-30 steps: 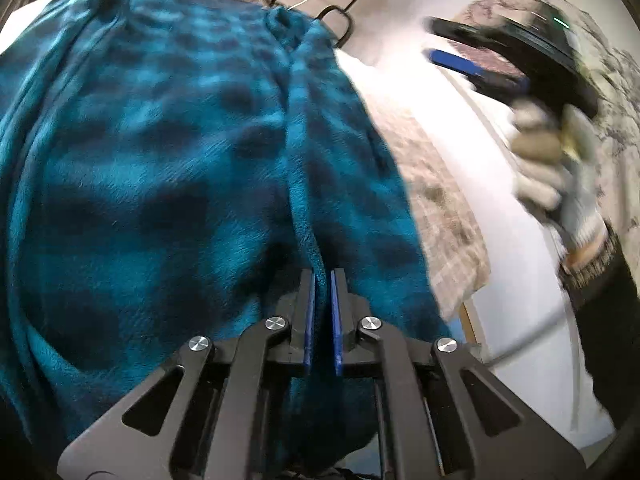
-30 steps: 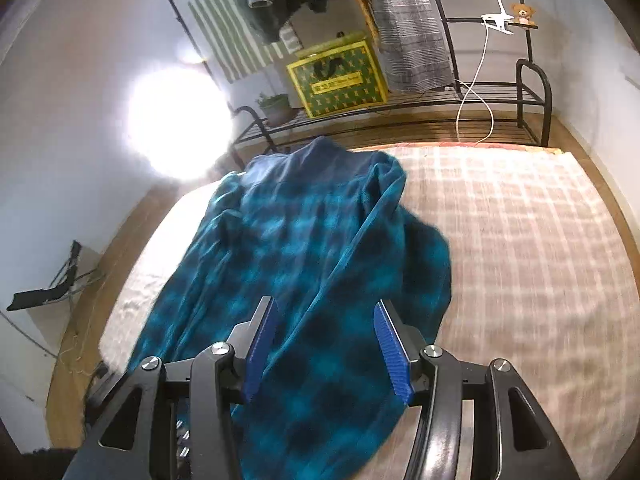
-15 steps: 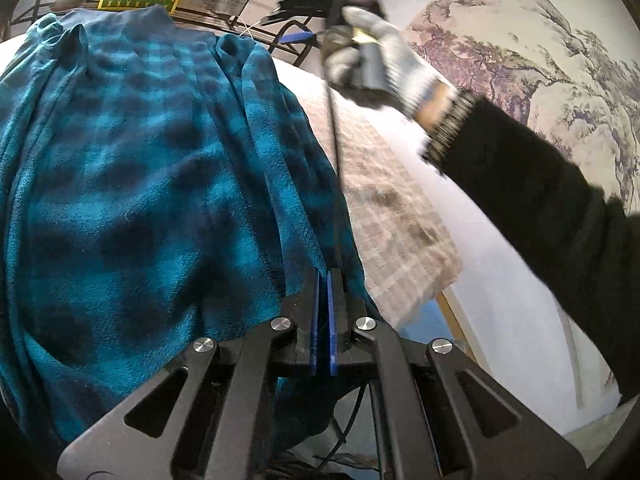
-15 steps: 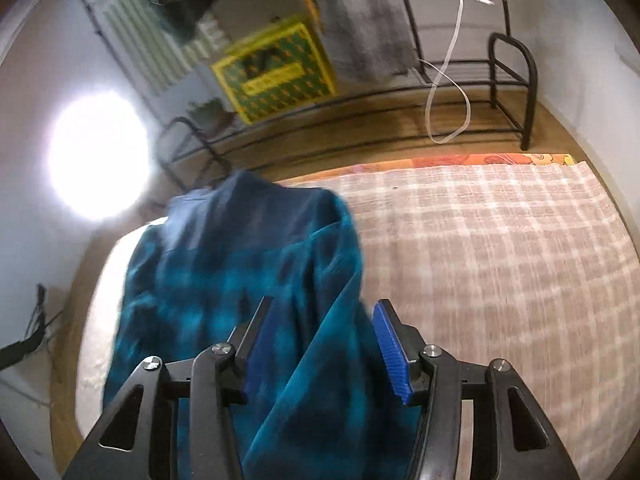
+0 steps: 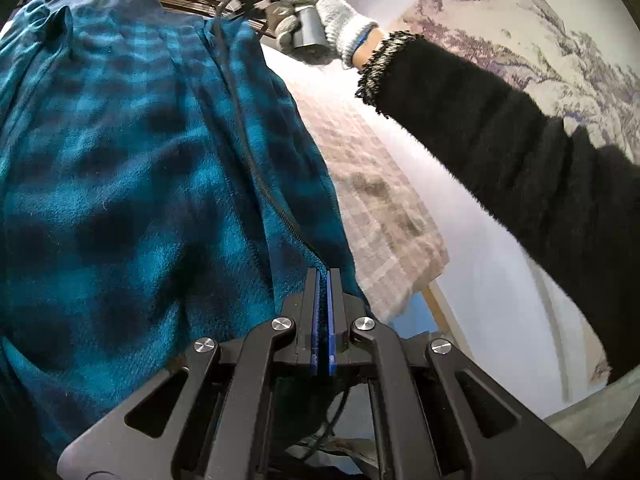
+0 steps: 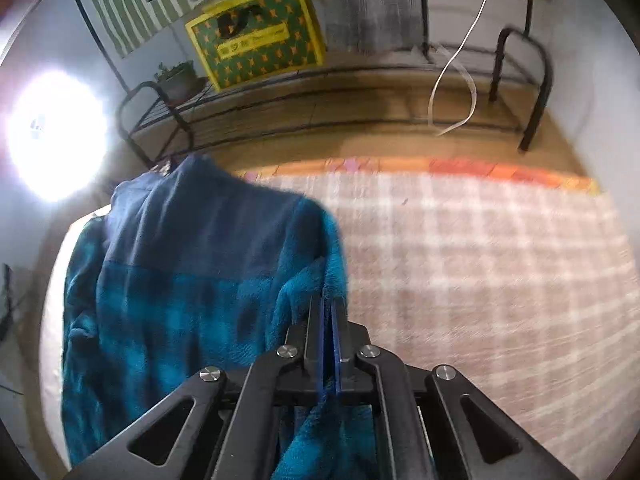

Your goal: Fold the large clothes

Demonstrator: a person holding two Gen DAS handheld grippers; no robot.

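Both clamped tight on the fleece point(image 5: 120, 168): left gripper point(image 5: 323, 276) near edge, right gripper point(image 6: 329, 308) far corner. Spread over bed point(image 6: 480, 260). Best lifted evenly, kept taut, carried across leftward.

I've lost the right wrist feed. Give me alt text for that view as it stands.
The right gripper is shut on the edge of a teal plaid fleece jacket, whose navy upper part bunches up on the left. The jacket lies on a plaid bedspread; beyond are a black metal rack and a yellow-and-green bag.
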